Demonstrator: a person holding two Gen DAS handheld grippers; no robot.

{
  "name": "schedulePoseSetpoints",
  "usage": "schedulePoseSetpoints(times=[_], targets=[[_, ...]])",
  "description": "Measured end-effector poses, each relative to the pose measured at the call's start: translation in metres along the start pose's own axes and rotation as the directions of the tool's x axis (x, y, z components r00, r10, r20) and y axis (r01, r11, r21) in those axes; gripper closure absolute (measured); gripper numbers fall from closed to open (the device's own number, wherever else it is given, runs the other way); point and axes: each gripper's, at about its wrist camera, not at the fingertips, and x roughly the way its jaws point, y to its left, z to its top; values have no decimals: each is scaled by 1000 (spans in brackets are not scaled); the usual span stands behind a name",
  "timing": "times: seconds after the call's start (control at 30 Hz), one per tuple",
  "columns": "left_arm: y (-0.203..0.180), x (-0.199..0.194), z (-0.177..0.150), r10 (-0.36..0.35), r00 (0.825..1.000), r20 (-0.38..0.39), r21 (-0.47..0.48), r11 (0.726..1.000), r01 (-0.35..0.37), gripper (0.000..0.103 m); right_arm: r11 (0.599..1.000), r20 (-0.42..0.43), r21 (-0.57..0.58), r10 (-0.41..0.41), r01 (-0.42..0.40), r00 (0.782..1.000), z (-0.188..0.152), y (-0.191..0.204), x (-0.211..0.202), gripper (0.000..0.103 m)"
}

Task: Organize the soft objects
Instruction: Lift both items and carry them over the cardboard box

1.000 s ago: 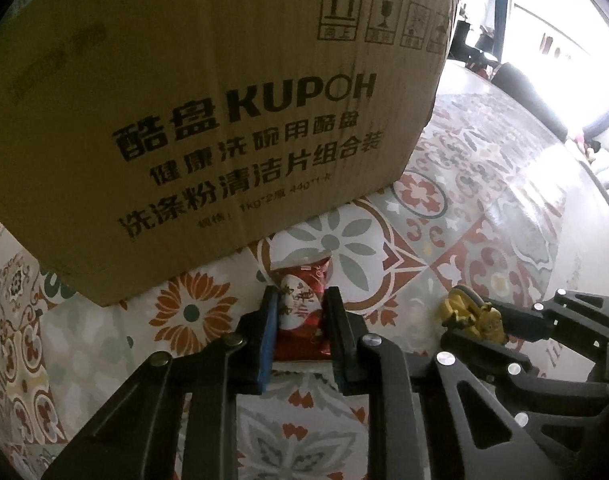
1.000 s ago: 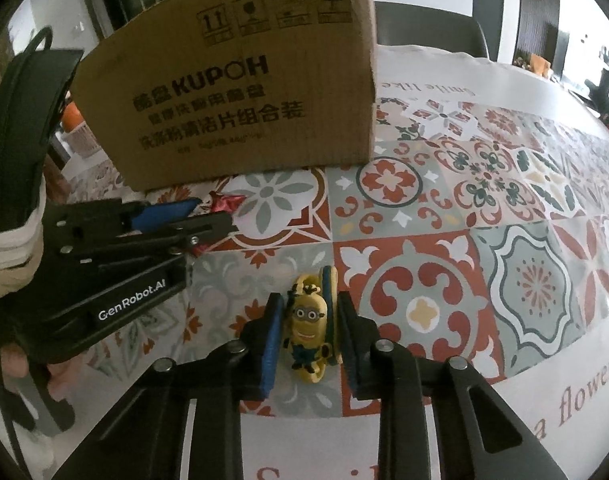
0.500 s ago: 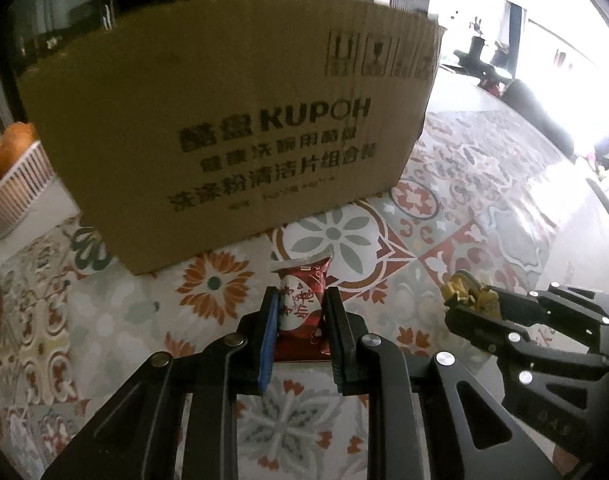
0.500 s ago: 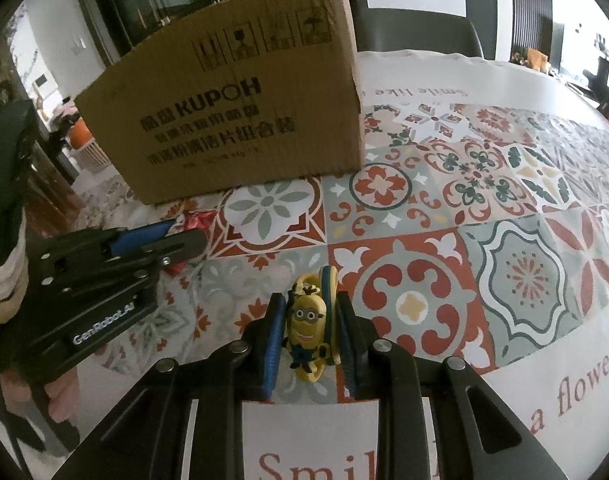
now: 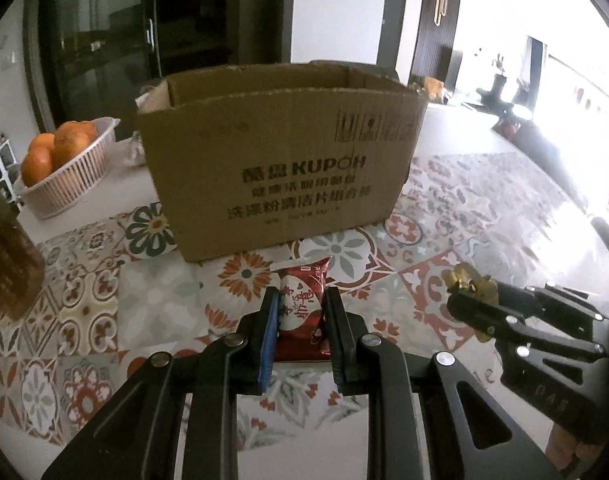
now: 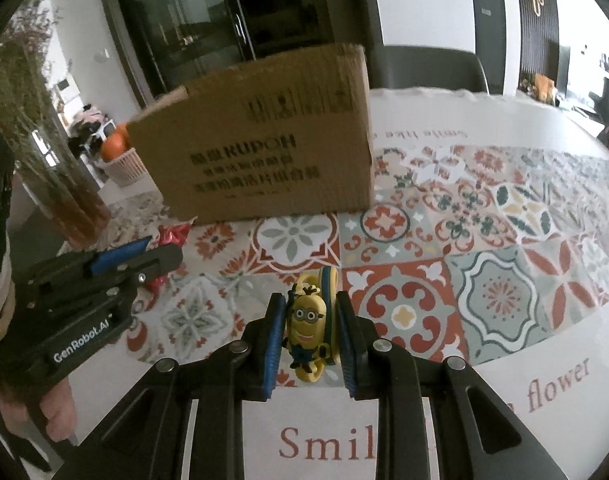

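Between the left gripper (image 5: 300, 320) fingers sits a red snack pack (image 5: 302, 312), pinched tight; right gripper (image 6: 307, 332) fingers clamp a minion toy (image 6: 306, 328). Open box (image 5: 280, 172) straight ahead of both, on the desk (image 6: 504, 240).

Dark glass cabinet (image 5: 144, 40) behind; white wall (image 5: 336, 8); bright window (image 5: 576, 92) right.

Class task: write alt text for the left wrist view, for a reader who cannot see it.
The left gripper pinches a red snack packet above a patterned tablecloth, facing an open cardboard box. At right, the right gripper holds a yellow toy; at left stands a basket of oranges.
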Motion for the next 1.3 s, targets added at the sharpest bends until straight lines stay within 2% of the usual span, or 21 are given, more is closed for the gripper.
schedulePoseSetpoints(times=[0.37,0.6,0.8,1.07,1.3], targets=[[-3,-54,-4,60,996,65,-77,995,-55,80,997,72,-61,43,-39,997,7,11,-41,77],[-9,-90,-5,128,985,114,-136,984,-113,80,989,104,-109,116,-105,988,15,17,-62,77],[-14,-118,2,184,969,166,-168,973,-156,80,976,143,-151,178,-156,974,28,23,-78,77],[-17,-143,18,197,950,241,-183,971,-155,80,968,214,-178,213,-177,953,47,26,-102,77],[-14,-147,37,199,940,278,-175,972,-154,80,966,272,-189,222,-174,936,68,28,-114,77]])
